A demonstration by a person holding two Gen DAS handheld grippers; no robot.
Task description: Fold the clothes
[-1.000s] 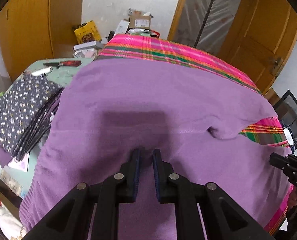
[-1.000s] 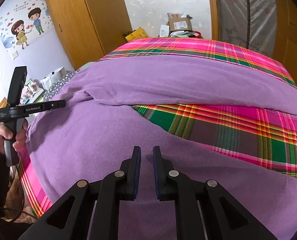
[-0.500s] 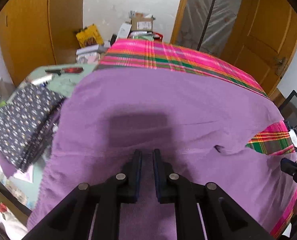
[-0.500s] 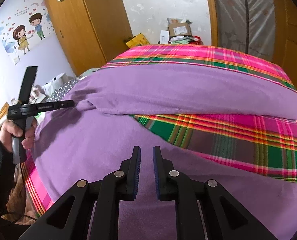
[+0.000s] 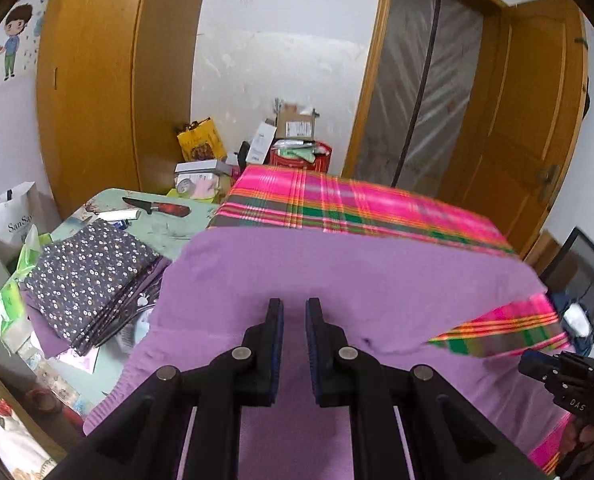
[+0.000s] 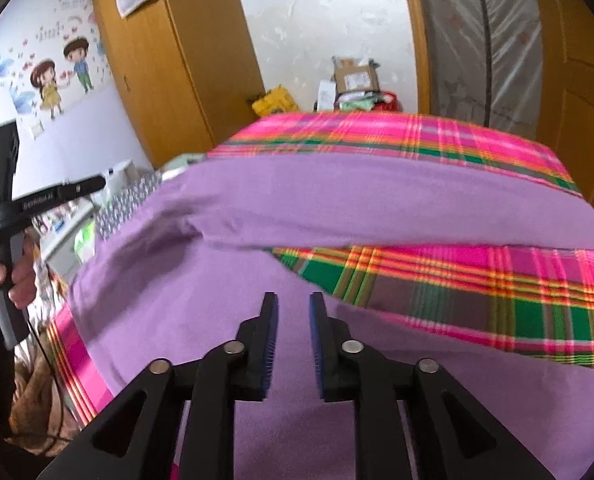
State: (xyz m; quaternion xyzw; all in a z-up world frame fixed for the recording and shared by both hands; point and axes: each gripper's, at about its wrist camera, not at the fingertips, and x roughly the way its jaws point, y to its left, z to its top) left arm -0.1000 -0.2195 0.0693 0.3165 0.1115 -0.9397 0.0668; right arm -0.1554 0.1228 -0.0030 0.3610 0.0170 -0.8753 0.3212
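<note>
A: What's different from a second ago?

B: Both wrist views took in mostly cloth then; now they take in the room, so both hands have risen off the large purple knit garment. It stays spread across the pink, green and orange plaid cover, sagging over the near left edge, with a plaid wedge showing at the right between its folded upper layer and lower panel.

A: And the tongs?

B: The right gripper has its jaws opening, nothing between the pads, only purple fabric below. The left gripper shows a narrow gap, the same as before; I see no cloth pinched there, though the fabric lies close behind it.

A: Meaning?

B: I'd judge one fold is laid and let go, and the hands are repositioning for the next.

A: The room?

B: Wooden wardrobe at far left, plastic-draped doorway at far right, boxes against the white wall. Left of the bed, a pale green table holds a folded dark floral cloth and a red-handled knife.
</note>
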